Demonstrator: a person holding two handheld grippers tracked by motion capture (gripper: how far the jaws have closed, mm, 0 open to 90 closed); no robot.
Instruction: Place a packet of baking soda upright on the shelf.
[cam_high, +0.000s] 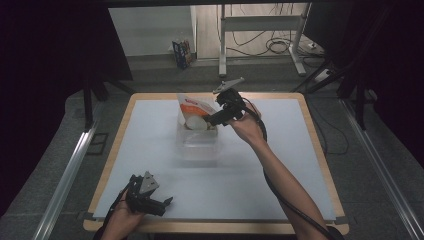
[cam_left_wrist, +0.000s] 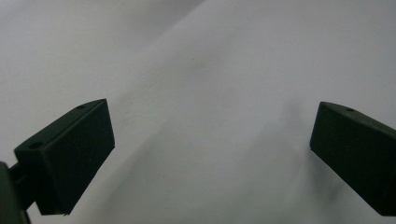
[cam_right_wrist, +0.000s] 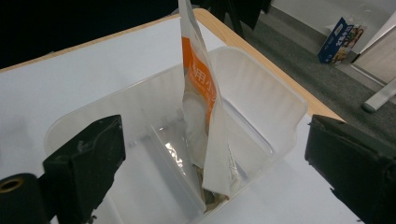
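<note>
Right claw (cam_high: 212, 119) hangs at the rim of a clear plastic tub (cam_high: 200, 141) mid-surface, jaws spread wide and gripping nothing. A white-and-orange pouch (cam_right_wrist: 203, 116) stands upright inside the tub, leaning on its far wall, between the jaws but untouched. Left claw (cam_high: 162, 205) rests low at the near edge of the white surface (cam_high: 280, 165), jaws wide, empty.
</note>
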